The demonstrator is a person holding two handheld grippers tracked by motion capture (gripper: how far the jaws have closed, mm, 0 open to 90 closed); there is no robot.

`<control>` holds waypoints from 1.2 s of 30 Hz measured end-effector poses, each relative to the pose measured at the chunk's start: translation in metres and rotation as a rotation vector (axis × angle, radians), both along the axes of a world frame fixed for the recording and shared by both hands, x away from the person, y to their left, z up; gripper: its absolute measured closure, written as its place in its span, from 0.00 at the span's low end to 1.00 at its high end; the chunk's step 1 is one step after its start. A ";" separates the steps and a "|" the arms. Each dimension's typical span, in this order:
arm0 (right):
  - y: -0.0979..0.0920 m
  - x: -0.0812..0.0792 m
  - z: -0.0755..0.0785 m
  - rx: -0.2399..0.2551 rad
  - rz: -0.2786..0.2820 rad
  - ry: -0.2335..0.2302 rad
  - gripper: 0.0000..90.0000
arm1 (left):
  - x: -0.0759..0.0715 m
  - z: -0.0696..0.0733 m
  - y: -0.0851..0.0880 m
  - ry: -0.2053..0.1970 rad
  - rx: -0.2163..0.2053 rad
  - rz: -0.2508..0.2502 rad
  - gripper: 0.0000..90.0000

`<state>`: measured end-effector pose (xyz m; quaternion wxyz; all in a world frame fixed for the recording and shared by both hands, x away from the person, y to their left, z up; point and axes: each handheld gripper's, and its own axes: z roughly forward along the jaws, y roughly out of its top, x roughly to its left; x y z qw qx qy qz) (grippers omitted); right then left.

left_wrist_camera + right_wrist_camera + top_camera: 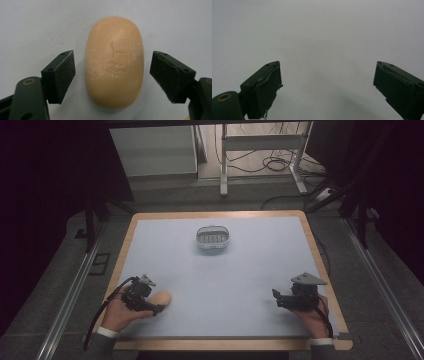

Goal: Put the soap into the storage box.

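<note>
A peach oval soap bar (115, 62) with a stamped mark lies flat on the pale blue mat. My left gripper (115, 75) is open around it, with one black pad on each side and a small gap to each. In the high view the soap bar (164, 297) lies near the front left, partly inside the left gripper (156, 300). My right gripper (277, 299) rests at the front right, pointing left. In its own view the right gripper (327, 87) is open over bare mat with nothing between its jaws.
A small white oval soap dish (212, 239) with a ribbed floor stands at the middle back of the mat (225, 270). A wooden table rim (320, 255) frames the mat. Table legs and cables lie on the floor beyond.
</note>
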<state>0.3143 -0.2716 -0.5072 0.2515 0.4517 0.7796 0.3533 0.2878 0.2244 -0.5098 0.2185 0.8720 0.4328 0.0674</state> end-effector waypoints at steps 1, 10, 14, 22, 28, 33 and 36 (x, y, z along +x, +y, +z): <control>0.000 0.000 0.000 0.000 0.000 0.000 0.09 | 0.000 0.000 0.000 0.000 0.000 0.000 0.24; -0.001 0.001 -0.001 -0.004 -0.007 0.007 0.09 | 0.003 -0.007 -0.006 0.019 0.020 -0.013 0.29; -0.001 0.001 -0.001 -0.006 -0.009 0.008 0.09 | 0.004 -0.008 -0.007 0.024 0.030 -0.017 0.34; -0.002 0.001 -0.002 -0.008 -0.015 0.008 0.09 | 0.004 -0.008 -0.008 0.029 0.039 -0.010 0.36; -0.002 0.001 -0.002 -0.010 -0.015 0.007 0.09 | 0.004 -0.009 -0.008 0.021 0.035 -0.009 0.36; -0.002 0.001 -0.002 -0.012 -0.015 0.006 0.09 | 0.004 -0.009 -0.008 0.022 0.035 -0.009 0.36; -0.002 0.001 -0.002 -0.013 -0.016 0.005 0.09 | 0.004 -0.009 -0.008 0.022 0.034 -0.008 0.36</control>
